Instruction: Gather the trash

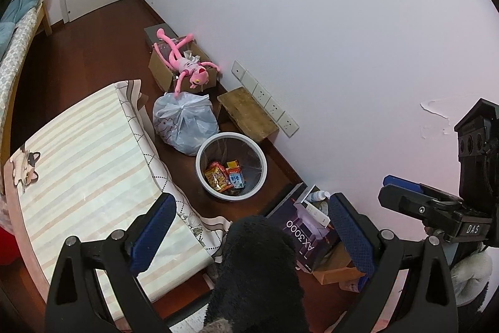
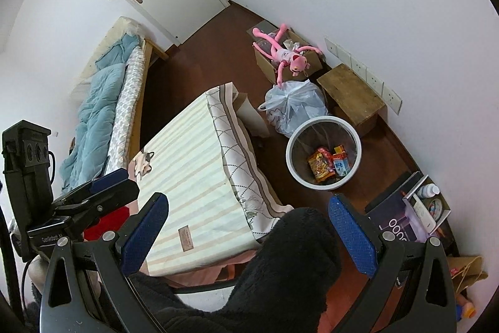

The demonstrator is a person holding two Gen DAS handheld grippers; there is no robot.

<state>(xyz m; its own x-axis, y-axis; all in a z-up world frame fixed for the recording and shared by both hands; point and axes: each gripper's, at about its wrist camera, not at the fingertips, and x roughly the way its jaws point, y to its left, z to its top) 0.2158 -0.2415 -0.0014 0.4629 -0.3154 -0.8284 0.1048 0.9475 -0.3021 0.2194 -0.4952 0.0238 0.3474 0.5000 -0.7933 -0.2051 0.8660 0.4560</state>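
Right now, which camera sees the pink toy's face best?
The right wrist view. There the pink plush toy lies across its cardboard box with its face turned toward the camera and clear to see. The left wrist view also shows the whole toy, but its face looks smaller and more tilted.

Your way down into the waste bin (image 1: 231, 167) is open from above; only wrappers (image 1: 218, 175) lie at its bottom. On its far side the tied plastic bag (image 1: 184, 123) presses against the rim, and the wooden stool (image 1: 248, 113) stands just beside it by the wall. The table (image 1: 93, 164) edge closes the left side, leaving you a narrow floor strip. Nearer you, the AX3000 box (image 1: 307, 231) blocks the wall side, and a black fuzzy sleeve (image 1: 259, 270) fills the space between your fingers.
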